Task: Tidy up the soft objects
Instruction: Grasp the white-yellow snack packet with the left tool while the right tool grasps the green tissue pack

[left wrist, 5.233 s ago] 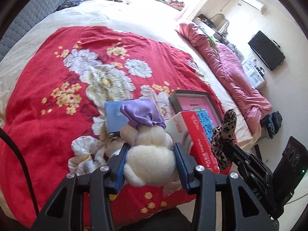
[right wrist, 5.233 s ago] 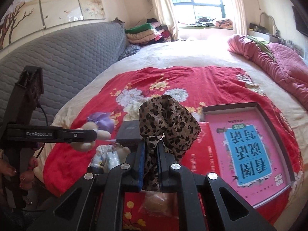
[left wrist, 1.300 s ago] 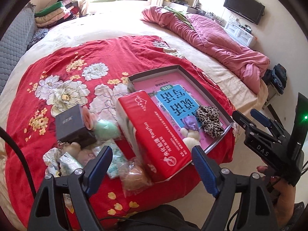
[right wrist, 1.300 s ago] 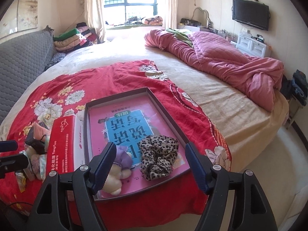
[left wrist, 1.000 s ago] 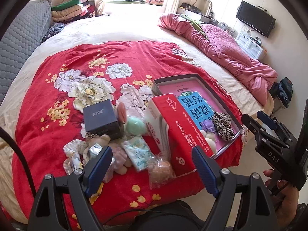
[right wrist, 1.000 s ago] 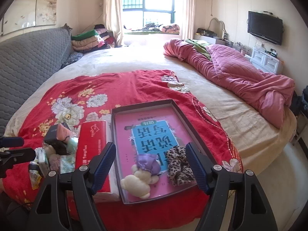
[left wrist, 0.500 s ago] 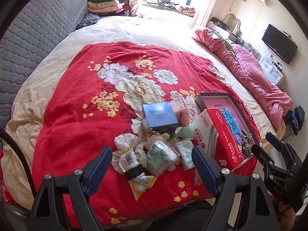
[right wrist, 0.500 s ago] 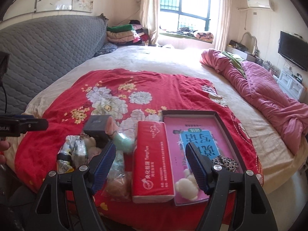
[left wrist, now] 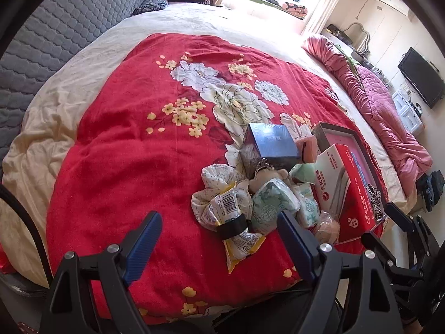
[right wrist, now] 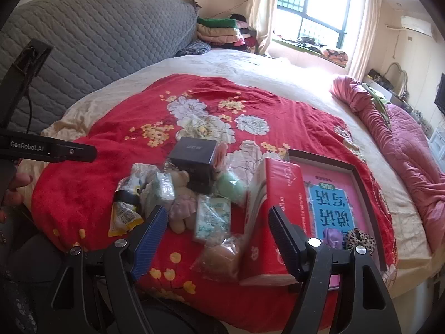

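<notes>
A red floral blanket [right wrist: 91,192] covers the near part of the bed, and on it, toward the right, lies a dark-rimmed tray [right wrist: 358,192] with a pink and blue printed base. A leopard-print scrunchie [right wrist: 358,240] and a purple-capped plush [right wrist: 332,236] rest in the tray's near corner, side by side. A red tissue box [right wrist: 281,194] stands against the tray's left edge. Left of it sits a heap: a dark box [right wrist: 194,153], a small teddy bear [right wrist: 182,194], a green round sponge [right wrist: 230,186], tissue packets [right wrist: 212,218] and a yellow snack packet [left wrist: 236,239]. The left gripper [left wrist: 219,246] and right gripper [right wrist: 217,232] both hang above the heap, jaws spread wide and holding nothing.
</notes>
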